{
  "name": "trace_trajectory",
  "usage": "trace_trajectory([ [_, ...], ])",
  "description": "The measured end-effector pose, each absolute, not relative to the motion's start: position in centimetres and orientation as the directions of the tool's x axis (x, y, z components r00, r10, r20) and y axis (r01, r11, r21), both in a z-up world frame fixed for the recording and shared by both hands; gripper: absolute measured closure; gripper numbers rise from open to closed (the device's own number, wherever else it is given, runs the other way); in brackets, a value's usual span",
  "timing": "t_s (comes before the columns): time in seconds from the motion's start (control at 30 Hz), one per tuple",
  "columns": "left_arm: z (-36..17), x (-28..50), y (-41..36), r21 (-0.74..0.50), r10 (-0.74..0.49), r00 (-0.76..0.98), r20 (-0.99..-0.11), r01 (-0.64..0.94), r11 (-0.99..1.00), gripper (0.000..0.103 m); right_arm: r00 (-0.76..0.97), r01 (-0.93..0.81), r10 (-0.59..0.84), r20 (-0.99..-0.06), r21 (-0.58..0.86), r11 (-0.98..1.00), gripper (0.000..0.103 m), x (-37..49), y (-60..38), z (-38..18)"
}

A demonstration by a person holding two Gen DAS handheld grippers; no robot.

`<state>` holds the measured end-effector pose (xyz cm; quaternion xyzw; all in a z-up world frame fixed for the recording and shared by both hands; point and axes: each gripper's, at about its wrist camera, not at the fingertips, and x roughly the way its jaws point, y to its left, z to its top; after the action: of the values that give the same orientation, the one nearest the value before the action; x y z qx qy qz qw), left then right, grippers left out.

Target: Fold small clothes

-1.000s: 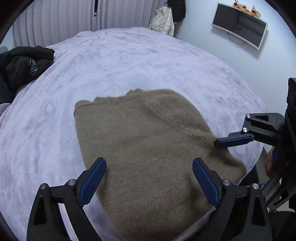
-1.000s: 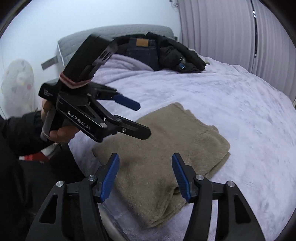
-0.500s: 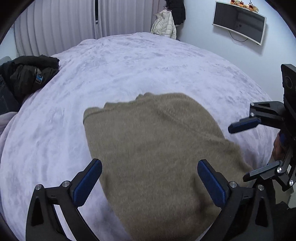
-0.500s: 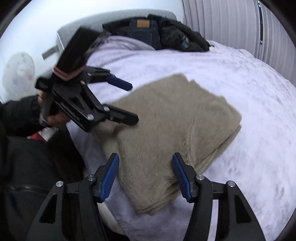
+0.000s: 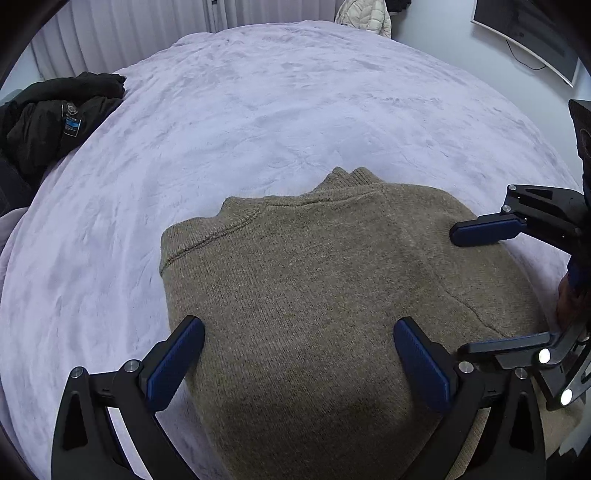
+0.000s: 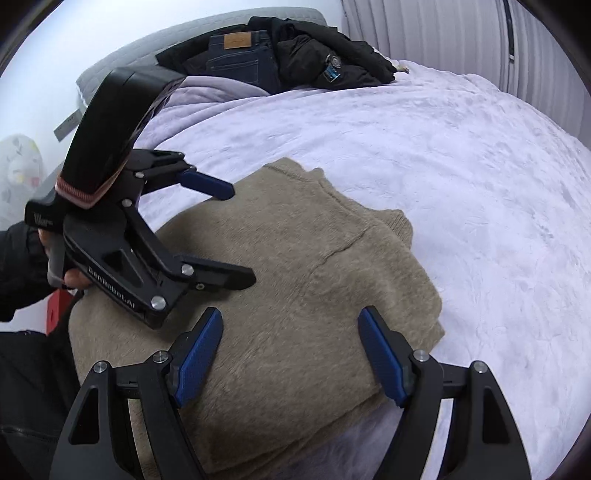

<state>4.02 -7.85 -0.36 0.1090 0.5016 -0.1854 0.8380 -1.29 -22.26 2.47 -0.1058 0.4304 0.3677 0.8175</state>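
Observation:
A tan knitted sweater (image 5: 314, 288) lies folded on the lilac bed cover (image 5: 258, 110), near the bed's front edge. My left gripper (image 5: 299, 354) hovers over its near half, wide open, nothing between the blue pads. In the right wrist view the same sweater (image 6: 303, 280) shows its folded layers at the right side. My right gripper (image 6: 291, 347) hangs above it with jaws opening and nothing gripped. Each gripper appears in the other's view: the right gripper (image 5: 476, 288) at the sweater's right edge, the left gripper (image 6: 236, 236) held by a hand over the left part.
A black jacket (image 5: 55, 114) lies at the far left of the bed, with dark jeans (image 6: 236, 59) beside it by the grey headboard. Curtains, a white coat (image 5: 365, 18) and a wall-mounted screen (image 5: 528, 33) stand beyond the bed. A dark sleeve (image 6: 18, 266) is at left.
Both grippers have moved forward and down over the sweater, which now fills more of each view. The right gripper's jaws have spread wider; the left ones opened slightly.

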Motion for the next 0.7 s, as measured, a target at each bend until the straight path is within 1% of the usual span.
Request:
trace_trajectory([
  [0.1,-0.7,5.0,-7.9,0.002,-0.189,0.423,-0.886,0.413,0.911,0.000,0.377,-0.700,0.494,-0.784,0.109,0.706,0.024,-0.8,-22.0,2.0],
  [0.27,-0.9,5.5,-7.9,-0.007,-0.198,0.415,-0.888,0.419,0.908,0.000,0.375,-0.680,0.507,-0.777,0.141,0.719,0.024,0.6,-22.7,1.4],
  [0.37,0.0,5.2,-7.6,0.005,-0.183,0.427,-0.886,0.404,0.915,0.000,0.378,-0.657,0.488,-0.787,0.144,0.740,0.024,1.1,-22.7,1.6],
  [0.47,1.6,4.7,-6.7,0.018,-0.183,0.470,-0.864,0.391,0.920,0.000,0.407,-0.649,0.444,-0.798,0.090,0.756,0.023,-0.2,-22.1,3.3],
  [0.57,2.6,4.7,-5.9,0.019,-0.179,0.489,-0.854,0.374,0.927,0.000,0.421,-0.702,0.440,-0.793,0.023,0.712,0.023,-2.0,-20.7,4.6],
  [0.7,2.5,4.2,-5.9,0.029,-0.166,0.472,-0.866,0.380,0.925,0.000,0.395,-0.756,0.415,-0.820,-0.032,0.654,0.023,-3.3,-17.9,4.4],
])
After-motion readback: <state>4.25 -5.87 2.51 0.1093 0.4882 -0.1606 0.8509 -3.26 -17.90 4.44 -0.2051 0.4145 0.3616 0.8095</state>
